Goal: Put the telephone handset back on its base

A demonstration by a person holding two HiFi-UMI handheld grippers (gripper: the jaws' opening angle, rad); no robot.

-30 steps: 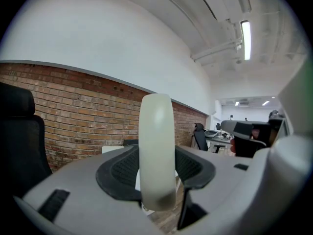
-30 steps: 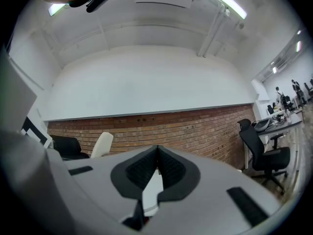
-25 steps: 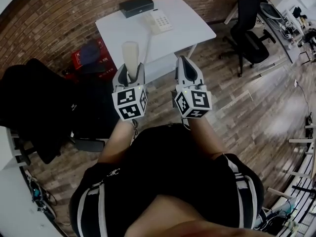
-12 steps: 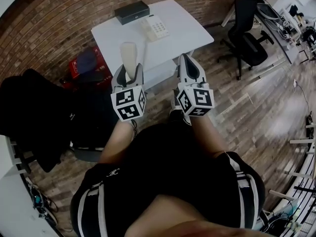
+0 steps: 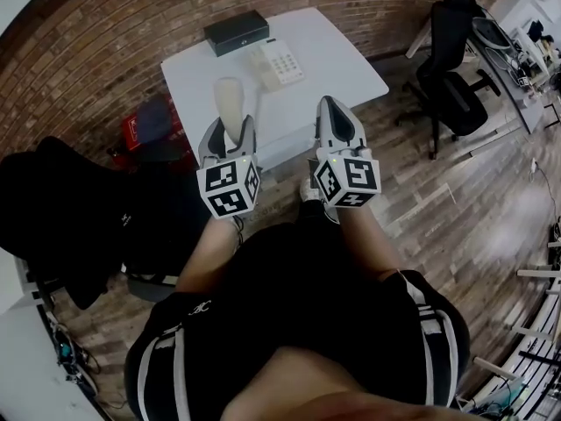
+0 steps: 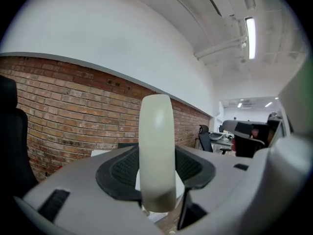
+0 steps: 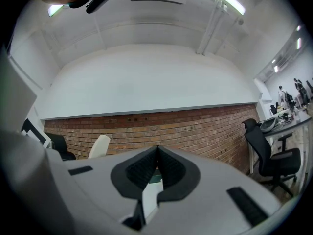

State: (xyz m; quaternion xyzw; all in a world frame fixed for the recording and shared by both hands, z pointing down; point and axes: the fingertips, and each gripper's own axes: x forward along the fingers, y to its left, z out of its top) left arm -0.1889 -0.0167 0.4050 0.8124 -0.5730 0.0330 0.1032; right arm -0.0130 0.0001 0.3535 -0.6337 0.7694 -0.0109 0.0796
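Note:
My left gripper (image 5: 228, 128) is shut on the cream telephone handset (image 5: 230, 103), which stands upright between its pads; the left gripper view has the handset (image 6: 156, 151) filling the middle. The telephone base (image 5: 276, 62), cream with a keypad, lies on the white table (image 5: 342, 55) ahead, well beyond both grippers. My right gripper (image 5: 337, 123) is held level beside the left one, shut and empty, its black pads (image 7: 168, 170) meeting at the tips. In the right gripper view the handset (image 7: 99, 146) shows at the left.
A black box (image 5: 237, 32) sits at the table's far edge beside the base. A red crate (image 5: 151, 119) stands on the floor left of the table. Black office chairs are at the right (image 5: 451, 77) and the left (image 5: 70, 209). A brick wall runs behind the table.
The view has drifted slightly, so the table sits a little nearer and more to the right. Both grippers hold the same pose, and the handset stays gripped.

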